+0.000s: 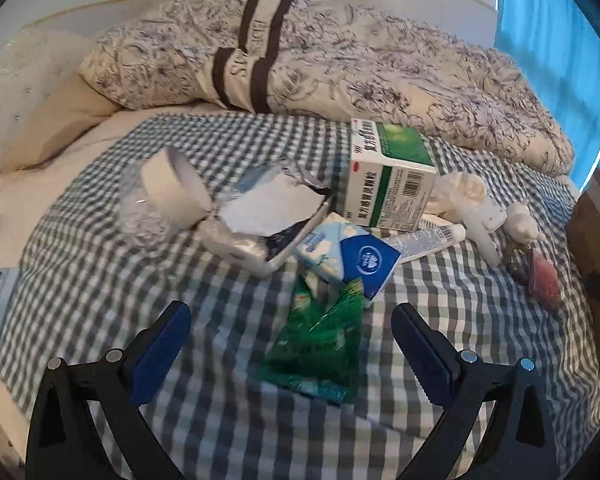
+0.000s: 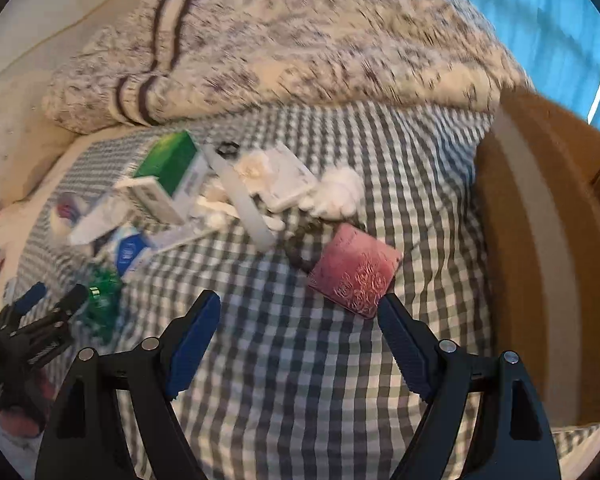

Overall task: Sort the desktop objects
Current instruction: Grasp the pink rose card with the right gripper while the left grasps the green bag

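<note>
My left gripper [image 1: 290, 320] is open above a green snack packet [image 1: 320, 344] that lies on the checked cloth [image 1: 100, 280] between its fingers. Just beyond sit a blue tissue pack [image 1: 360, 262], a green-and-white medicine box [image 1: 392, 176], a tube [image 1: 428, 240], a white tape roll [image 1: 172, 188] and torn foil packaging [image 1: 268, 208]. My right gripper [image 2: 298, 308] is open with nothing in it. A pink embossed card holder [image 2: 356, 276] lies just past its right fingertip. The left gripper [image 2: 56, 308] shows at the right wrist view's left edge.
A brown cardboard box [image 2: 540, 240] stands at the right side of the cloth. A rumpled floral duvet [image 1: 300, 60] fills the back. White plush items [image 2: 340, 192] and a white strip [image 2: 248, 204] lie mid-cloth. A pale blue phone [image 1: 0, 300] rests at the left edge.
</note>
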A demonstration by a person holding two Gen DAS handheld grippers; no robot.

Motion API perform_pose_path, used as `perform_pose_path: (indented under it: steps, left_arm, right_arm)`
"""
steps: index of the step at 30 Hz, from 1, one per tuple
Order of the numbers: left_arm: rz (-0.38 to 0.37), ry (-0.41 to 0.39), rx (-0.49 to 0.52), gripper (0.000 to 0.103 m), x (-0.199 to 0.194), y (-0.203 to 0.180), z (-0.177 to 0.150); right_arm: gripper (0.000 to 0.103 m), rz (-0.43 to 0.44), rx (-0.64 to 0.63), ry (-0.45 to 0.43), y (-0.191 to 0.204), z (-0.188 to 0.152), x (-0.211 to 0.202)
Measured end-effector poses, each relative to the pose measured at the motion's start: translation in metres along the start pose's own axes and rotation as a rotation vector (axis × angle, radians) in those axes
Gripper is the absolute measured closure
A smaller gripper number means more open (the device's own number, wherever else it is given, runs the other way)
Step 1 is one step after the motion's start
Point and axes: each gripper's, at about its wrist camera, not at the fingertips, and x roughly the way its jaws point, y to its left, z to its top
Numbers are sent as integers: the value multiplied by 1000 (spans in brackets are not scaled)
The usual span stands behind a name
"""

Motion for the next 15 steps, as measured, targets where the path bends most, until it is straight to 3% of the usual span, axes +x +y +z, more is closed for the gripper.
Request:
perform_pose_path:
  steps: [6, 15]
  left_arm:
    - [-59, 10, 12, 0, 12, -12, 8]
    - [-19, 57, 76, 0, 34, -24, 5]
  right_arm:
    - [22, -52, 45, 38, -12, 4, 31]
    - [22, -138, 139, 43, -30, 14, 62]
